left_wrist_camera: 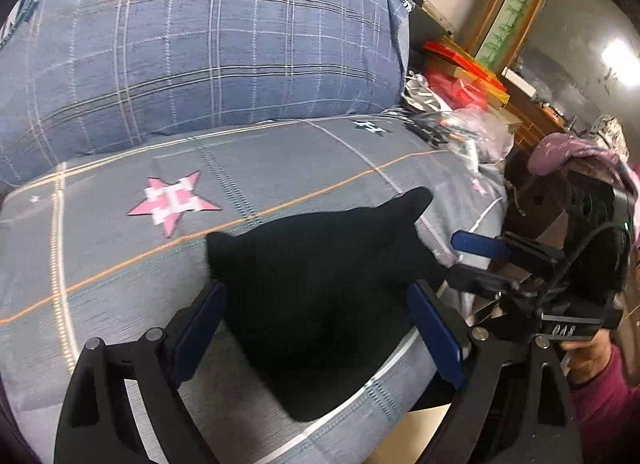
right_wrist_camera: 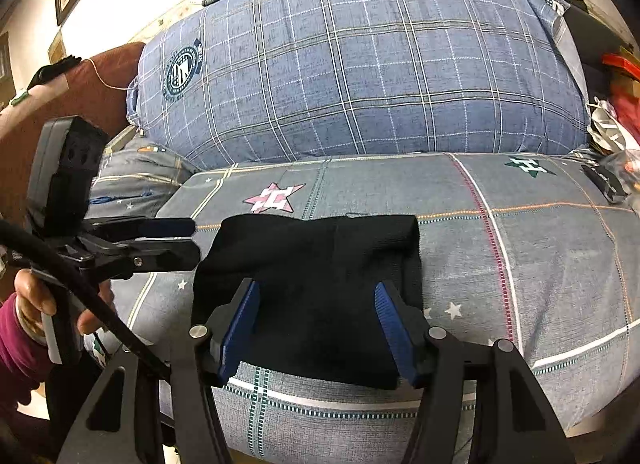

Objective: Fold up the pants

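Jaws on both grippers stand wide apart with nothing between them. The left gripper [left_wrist_camera: 316, 328] hovers over the near edge of the bed, its two blue-padded fingers [left_wrist_camera: 200, 328] framing the folded black fabric pants [left_wrist_camera: 320, 296] without clearly touching them; whether the pads brush the cloth cannot be told. The right gripper [right_wrist_camera: 316, 328] likewise spreads its blue pads [right_wrist_camera: 240, 328] to either side of the same black pants [right_wrist_camera: 312, 280], which lie as a compact folded bundle near the front edge of the grey patterned bedsheet [right_wrist_camera: 520, 264]. One pair of pants is in view, and two grippers, each seen from the other's camera as well. In the right wrist view the left gripper enters from the left beside the bundle, gripped by a hand [right_wrist_camera: 36, 308] in a magenta sleeve. One pink star print [left_wrist_camera: 172, 203] and one dark green star print [right_wrist_camera: 530, 167] mark the sheet. Behind lies a large blue plaid quilt [right_wrist_camera: 360, 63], rolled up high. A heap of red boxes and clear plastic bags [left_wrist_camera: 460, 87] crowds the far right corner of the bed, well apart from the pants.
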Motion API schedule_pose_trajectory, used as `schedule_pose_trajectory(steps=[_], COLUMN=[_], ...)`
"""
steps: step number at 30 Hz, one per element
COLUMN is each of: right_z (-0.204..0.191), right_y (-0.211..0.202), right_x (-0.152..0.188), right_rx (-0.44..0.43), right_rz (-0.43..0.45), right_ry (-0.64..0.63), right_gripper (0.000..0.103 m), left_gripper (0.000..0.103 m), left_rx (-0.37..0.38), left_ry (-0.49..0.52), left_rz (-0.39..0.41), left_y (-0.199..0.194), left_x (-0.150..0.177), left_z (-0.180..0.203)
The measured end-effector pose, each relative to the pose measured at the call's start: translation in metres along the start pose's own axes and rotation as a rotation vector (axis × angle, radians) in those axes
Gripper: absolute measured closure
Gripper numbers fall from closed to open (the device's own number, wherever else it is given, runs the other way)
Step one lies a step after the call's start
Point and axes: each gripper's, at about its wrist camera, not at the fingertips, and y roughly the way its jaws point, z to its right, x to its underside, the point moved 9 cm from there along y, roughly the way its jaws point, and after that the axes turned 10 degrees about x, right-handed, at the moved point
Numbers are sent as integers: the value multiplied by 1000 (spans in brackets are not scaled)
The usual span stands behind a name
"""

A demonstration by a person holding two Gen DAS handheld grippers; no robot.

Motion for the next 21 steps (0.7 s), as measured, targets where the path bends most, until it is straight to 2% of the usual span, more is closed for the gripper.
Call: schedule_pose_trajectory(steps=[2, 5, 13, 17, 21], right_z=[0, 0, -4, -16, -25], right_y=[6, 8, -14, -20, -25], right_x=[4, 8, 5, 4, 3], right_rx=[-3, 13, 31, 36, 32], right_rz=[-31, -70, -54, -57, -49], right_ry=[10, 0, 8, -29, -57], right_gripper=[37, 37, 32, 32, 29], left_gripper=[12, 12, 12, 12, 12], left_rx=[-16, 21, 81, 84, 83], left_ry=[-7, -41, -47, -10, -30], left_rz=[-10, -12, -16, -1, 7], left_y=[-2, 0, 9, 1, -4], left_x=[5, 7, 5, 2, 1], left_z=[-4, -5, 17, 28, 23])
